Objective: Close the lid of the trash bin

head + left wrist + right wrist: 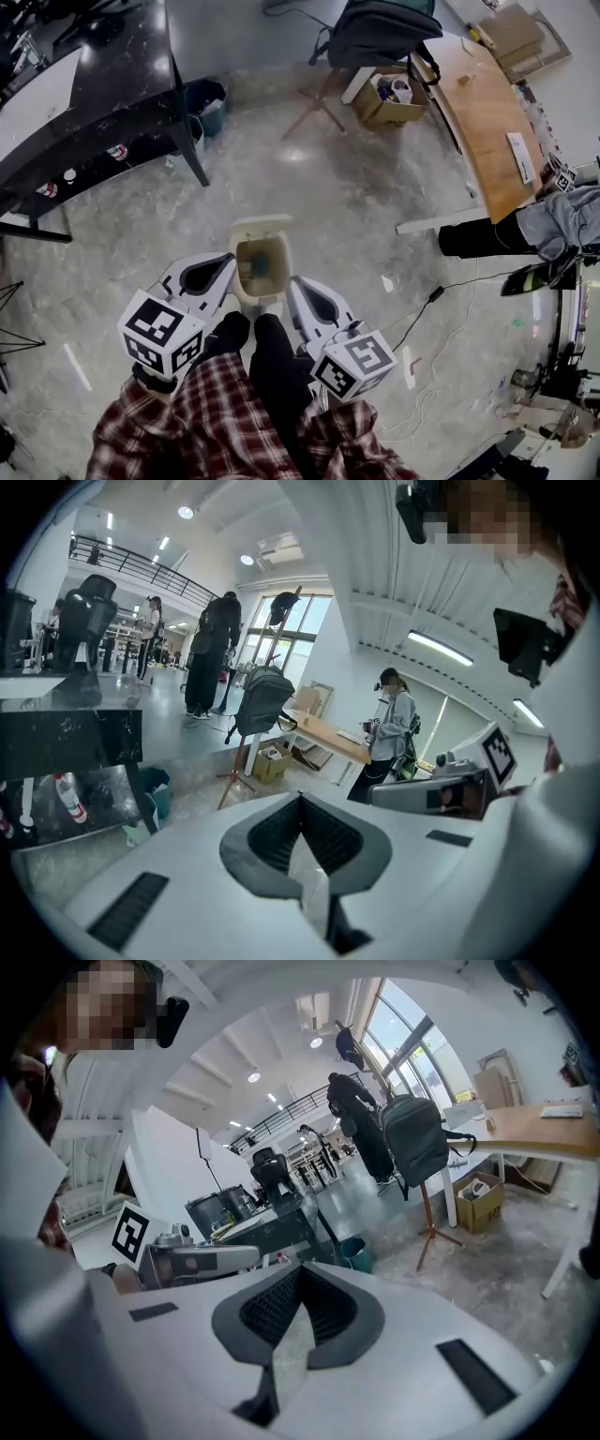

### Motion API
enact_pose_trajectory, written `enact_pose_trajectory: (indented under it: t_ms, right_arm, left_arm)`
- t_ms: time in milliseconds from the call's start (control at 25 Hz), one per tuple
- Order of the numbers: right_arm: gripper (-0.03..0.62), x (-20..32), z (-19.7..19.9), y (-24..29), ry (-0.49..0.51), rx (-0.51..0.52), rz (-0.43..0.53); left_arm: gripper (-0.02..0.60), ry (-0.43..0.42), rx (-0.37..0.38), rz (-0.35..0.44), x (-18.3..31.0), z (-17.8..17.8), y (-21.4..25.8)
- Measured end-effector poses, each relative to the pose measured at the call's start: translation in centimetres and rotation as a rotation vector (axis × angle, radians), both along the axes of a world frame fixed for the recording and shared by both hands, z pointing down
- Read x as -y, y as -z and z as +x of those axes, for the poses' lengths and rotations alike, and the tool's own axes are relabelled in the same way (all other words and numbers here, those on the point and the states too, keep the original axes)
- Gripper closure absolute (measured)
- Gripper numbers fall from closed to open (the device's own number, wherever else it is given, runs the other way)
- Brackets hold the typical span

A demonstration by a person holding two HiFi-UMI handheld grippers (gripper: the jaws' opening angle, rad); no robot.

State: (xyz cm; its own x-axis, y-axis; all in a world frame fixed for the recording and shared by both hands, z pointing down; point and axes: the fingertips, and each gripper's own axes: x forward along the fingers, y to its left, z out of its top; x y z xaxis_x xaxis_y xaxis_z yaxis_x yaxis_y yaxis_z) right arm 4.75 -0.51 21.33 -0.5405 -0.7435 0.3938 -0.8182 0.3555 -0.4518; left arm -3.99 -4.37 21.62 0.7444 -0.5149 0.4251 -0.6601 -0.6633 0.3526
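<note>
In the head view a small cream trash bin stands on the floor just ahead of the person's black shoes. Its lid is tipped up at the far side, and the open mouth shows something bluish inside. My left gripper is shut and empty, its tip beside the bin's left rim. On the other side my right gripper is shut too, by the bin's near right corner. Both gripper views look out across the room; the left gripper and right gripper show jaws pressed together, and the bin is out of their sight.
A black table stands far left with a blue bin by its leg. A backpack on a stand, a cardboard box and a wooden desk lie ahead right. Cables trail over the floor. A person in grey stands at right.
</note>
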Motion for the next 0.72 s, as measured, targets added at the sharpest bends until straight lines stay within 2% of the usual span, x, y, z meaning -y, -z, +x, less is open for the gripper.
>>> enact_pose_trajectory:
  t_ms: [320,720]
  right_arm:
    - [0.582,0.8,0.6,-6.9,0.180,-0.070,-0.110]
    - [0.582,5.3,0.4,-17.7,0.236,-0.118,-0.172]
  left_arm:
    - [0.571,0.077,0.005,-0.062,1.7,2.2,-5.9]
    - [0.571,0.117,0.000,-0.176,3.0,3.0,-16.2]
